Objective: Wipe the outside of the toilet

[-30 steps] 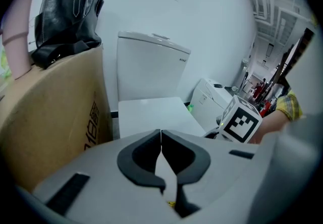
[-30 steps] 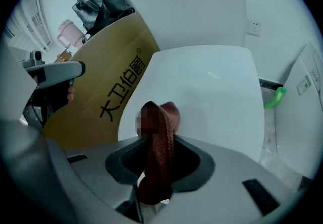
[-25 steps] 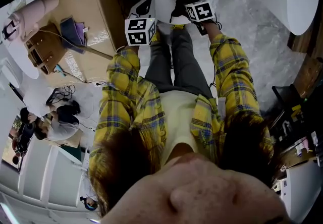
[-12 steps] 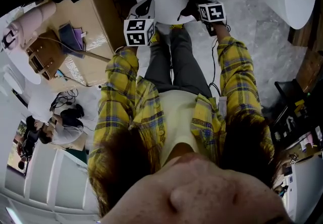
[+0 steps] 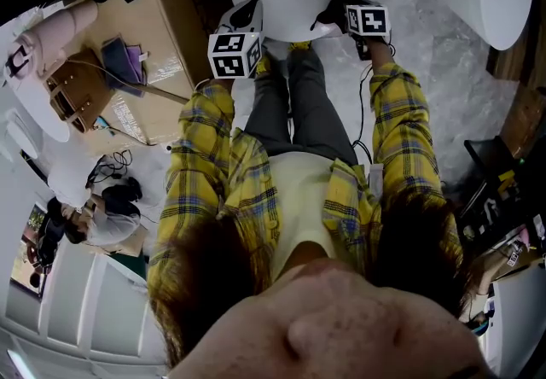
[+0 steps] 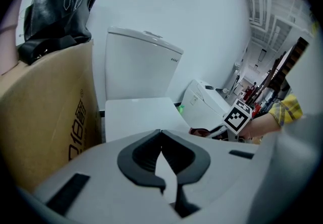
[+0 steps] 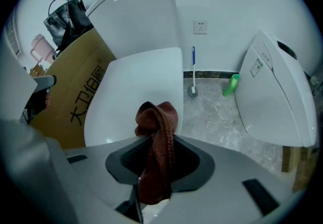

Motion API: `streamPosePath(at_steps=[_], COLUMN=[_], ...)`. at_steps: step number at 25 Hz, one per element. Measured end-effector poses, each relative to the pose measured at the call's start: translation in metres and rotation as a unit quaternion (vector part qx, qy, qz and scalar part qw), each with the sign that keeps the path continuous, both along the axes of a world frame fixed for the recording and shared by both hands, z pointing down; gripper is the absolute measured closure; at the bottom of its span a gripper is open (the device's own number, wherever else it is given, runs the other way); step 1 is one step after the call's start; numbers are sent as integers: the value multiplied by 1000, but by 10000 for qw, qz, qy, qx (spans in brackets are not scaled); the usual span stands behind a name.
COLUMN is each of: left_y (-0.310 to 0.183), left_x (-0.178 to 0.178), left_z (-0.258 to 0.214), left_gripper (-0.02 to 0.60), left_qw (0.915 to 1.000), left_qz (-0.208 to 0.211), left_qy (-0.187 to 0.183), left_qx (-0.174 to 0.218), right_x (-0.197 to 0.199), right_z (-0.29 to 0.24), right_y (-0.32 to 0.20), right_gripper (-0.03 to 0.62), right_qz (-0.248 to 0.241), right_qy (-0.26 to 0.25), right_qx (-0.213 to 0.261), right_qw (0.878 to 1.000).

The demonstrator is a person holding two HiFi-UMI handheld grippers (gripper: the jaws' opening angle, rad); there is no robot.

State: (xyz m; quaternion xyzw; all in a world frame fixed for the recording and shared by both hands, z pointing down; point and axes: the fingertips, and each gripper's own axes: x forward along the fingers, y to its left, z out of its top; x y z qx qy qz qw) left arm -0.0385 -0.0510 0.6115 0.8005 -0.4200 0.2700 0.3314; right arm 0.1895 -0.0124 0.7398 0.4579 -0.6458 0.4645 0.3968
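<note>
Right gripper view: the right gripper (image 7: 154, 160) has its jaws clamped on a brown cloth (image 7: 157, 129), which bunches above them and hangs down between them. Beyond it stands the toilet (image 7: 133, 89), lid down, with its tank against the white wall. The cloth lines up with the lid's near right edge; contact cannot be told. A cardboard box (image 7: 75, 92) stands just beside the toilet's left flank, with a black bag (image 7: 68, 16) on top. On the marble floor (image 7: 212, 117) to the right, a toilet brush (image 7: 193, 74) leans at the wall, a green bottle (image 7: 231, 85) sits near it, and a second toilet (image 7: 275, 97) lies tilted back.

Left gripper view: the left gripper (image 6: 161, 160) has its jaws closed tip to tip with nothing between them. It points across the lid toward the tank.

Head view: both grippers are held out ahead of the person's yellow plaid sleeves (image 5: 397, 121), the left at the lid's near left corner and the right at its near right edge — well apart from each other.
</note>
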Motion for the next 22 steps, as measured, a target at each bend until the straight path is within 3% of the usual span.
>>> streamPosePath(at_steps=[5,10,17,22], left_y=[8,15,19,20], left_x=[4,-3,-20,-29], left_z=[-18,-35,-55,-79], left_gripper=[574,574,574,574], left_qw=[9983,9949,9984,9978], left_qz=[153,169,59,-14], left_qy=[564,976,547,527], left_qx=[-63,-195,133,389], right_x=[10,-2,-28,-45], right_z=[-16,-47,-98,-128], right_y=[-2,-8,-16,-14], right_gripper=[468,468,468,468], right_qz=[387,471,447,378], right_qy=[-11,-244,-345,-343], right_qx=[125,492,1008,1312], right_qw=[9992,9974,9933,9900])
